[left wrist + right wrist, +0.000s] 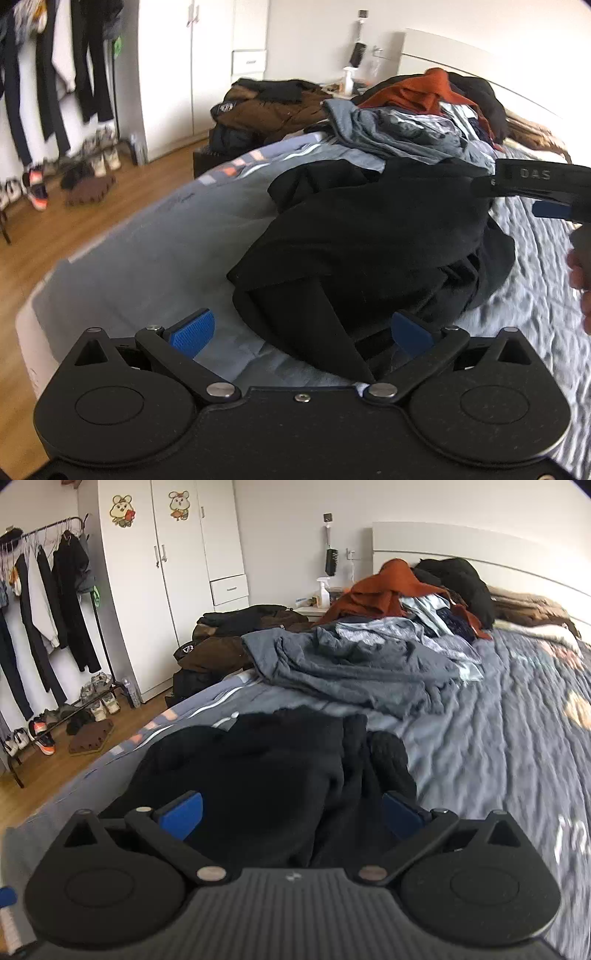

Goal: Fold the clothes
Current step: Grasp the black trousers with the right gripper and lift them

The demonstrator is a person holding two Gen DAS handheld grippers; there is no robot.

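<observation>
Lying between two open hand-held grippers (301, 332) (291, 810): one black garment (369, 236).

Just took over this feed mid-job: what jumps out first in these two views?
A crumpled black garment lies on the grey bed, right in front of both open hand-held grippers, left and right. Behind it, towards the headboard, sits a heap of unfolded clothes topped by a rust-orange garment. Dark clothes hang on a rack at far left.

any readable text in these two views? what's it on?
"DAS": raised letters on the right gripper, seen from the left wrist view.
White logo patch on the brown jacket: too small to read.
White print on the bed cover: cut off, unreadable.
</observation>
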